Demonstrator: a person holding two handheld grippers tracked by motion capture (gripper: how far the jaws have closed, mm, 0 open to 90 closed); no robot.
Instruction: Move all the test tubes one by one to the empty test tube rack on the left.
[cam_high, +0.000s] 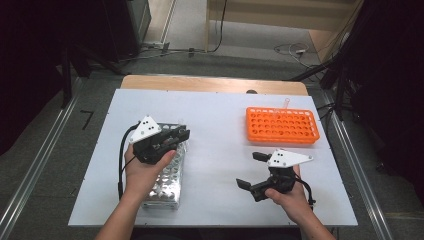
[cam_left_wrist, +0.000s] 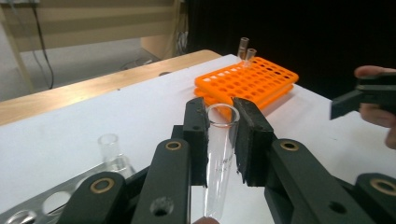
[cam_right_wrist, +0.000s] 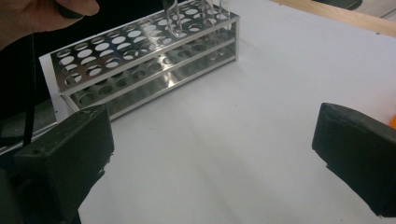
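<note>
Left tongs (cam_left_wrist: 223, 135) tight on clear tube (cam_left_wrist: 220, 154); right tongs (cam_right_wrist: 210, 158) wide, empty.

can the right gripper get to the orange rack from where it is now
Probably yes. The right gripper is open and empty, and only bare white table lies between it and the orange rack. The left gripper is off over the metal rack.
</note>
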